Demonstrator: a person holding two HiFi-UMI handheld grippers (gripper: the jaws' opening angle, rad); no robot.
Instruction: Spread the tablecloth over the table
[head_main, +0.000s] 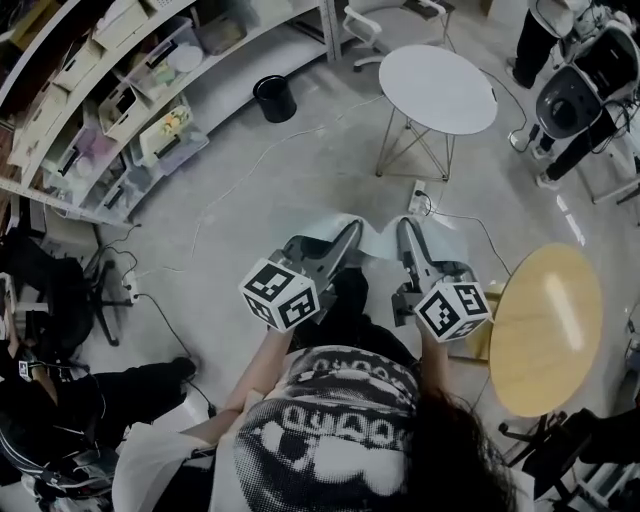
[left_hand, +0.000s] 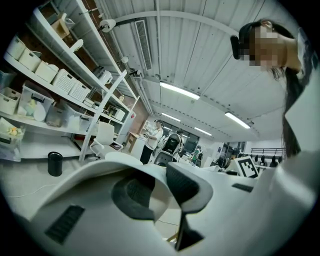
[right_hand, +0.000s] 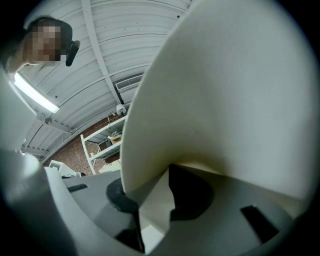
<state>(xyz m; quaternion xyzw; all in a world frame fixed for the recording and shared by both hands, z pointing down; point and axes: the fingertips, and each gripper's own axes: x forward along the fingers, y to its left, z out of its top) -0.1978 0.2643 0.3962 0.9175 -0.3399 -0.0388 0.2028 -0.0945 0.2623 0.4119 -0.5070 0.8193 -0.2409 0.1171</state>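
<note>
My left claw (head_main: 348, 236) and right claw (head_main: 404, 232) are each clamped on the edge of the one pale off-white fabric tablecloth (head_main: 376, 240). I hold them close together, probably to pull it wide. It lies on neither of the two counters: the round white counter (head_main: 438, 88) ahead, or the round wooden counter (head_main: 545, 328) to my right.

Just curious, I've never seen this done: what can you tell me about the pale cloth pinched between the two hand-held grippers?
The pale, off-white tablecloth looks thin, smooth and plain. It is bunched in the air in front of the person, above the floor, and not spread on any table. The left gripper and the right gripper each pinch part of it, close together. In the right gripper view it rises as a broad curved sheet.
</note>
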